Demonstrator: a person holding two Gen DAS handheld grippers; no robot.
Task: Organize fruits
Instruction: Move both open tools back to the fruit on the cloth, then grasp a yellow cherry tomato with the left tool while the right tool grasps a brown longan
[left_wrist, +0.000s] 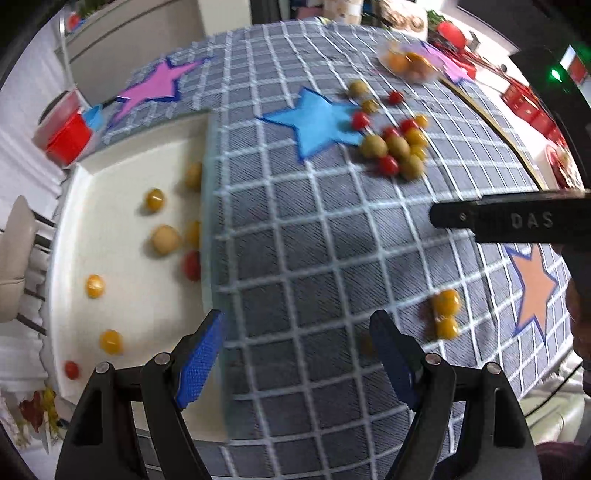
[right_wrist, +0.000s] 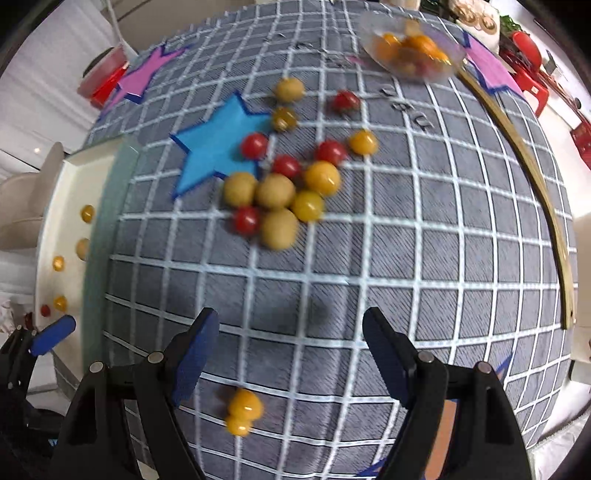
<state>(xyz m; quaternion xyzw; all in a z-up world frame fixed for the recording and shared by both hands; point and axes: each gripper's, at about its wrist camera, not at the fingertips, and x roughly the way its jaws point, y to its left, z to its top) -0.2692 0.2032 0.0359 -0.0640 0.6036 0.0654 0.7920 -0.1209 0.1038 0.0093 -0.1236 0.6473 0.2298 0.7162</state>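
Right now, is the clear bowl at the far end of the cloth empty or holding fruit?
Holding fruit. The clear bowl has several orange-yellow fruits piled inside; the right wrist view is too blurred for an exact count.

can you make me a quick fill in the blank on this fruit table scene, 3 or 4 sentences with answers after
1. The main pile of fruit lies beside a star coloured ____.
2. The grey checked cloth has grid lines coloured ____.
3. Two ____ fruits lie touching, apart from the pile, nearest the right gripper.
4. Both the right gripper and the left gripper have jaws that are ____, with nothing between them.

Missing words: blue; white; yellow; open
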